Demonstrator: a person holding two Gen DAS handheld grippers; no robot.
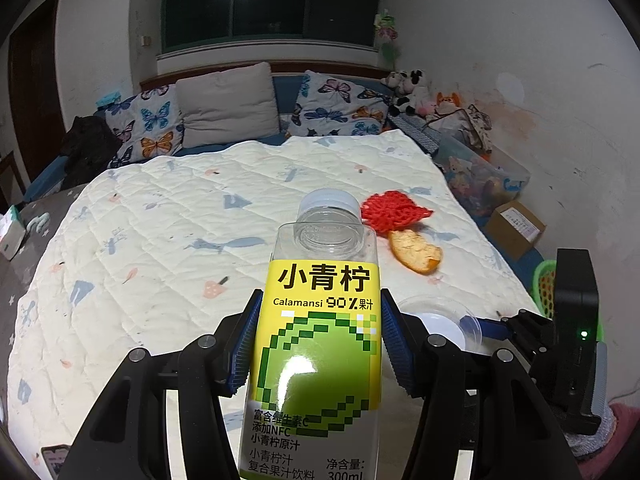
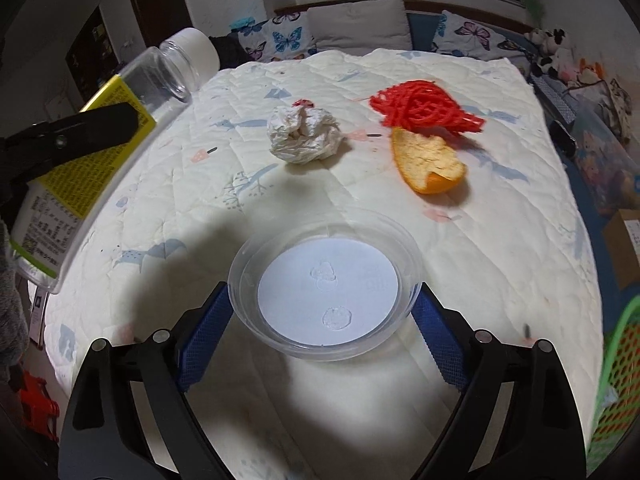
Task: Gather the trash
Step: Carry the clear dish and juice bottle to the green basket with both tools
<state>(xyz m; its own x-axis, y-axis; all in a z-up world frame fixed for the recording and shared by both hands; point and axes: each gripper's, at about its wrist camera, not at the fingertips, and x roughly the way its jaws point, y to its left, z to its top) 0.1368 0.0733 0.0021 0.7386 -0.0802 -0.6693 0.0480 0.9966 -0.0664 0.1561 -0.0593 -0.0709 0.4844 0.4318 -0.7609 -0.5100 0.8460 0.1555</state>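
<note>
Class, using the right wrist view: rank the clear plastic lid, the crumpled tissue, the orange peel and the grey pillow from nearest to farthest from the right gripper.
1. Clear plastic lid, between the right gripper's fingers.
2. Crumpled tissue, mid-bed, left of centre, and orange peel, to the right: too close to call.
3. Grey pillow, at the headboard.

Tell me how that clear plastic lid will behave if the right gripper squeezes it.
The clear plastic lid looks thin, so it will probably flex or buckle between the right gripper. Its smooth rim may slip off the pads. It seems light and flat, likely to slide on the quilt rather than roll.
</note>
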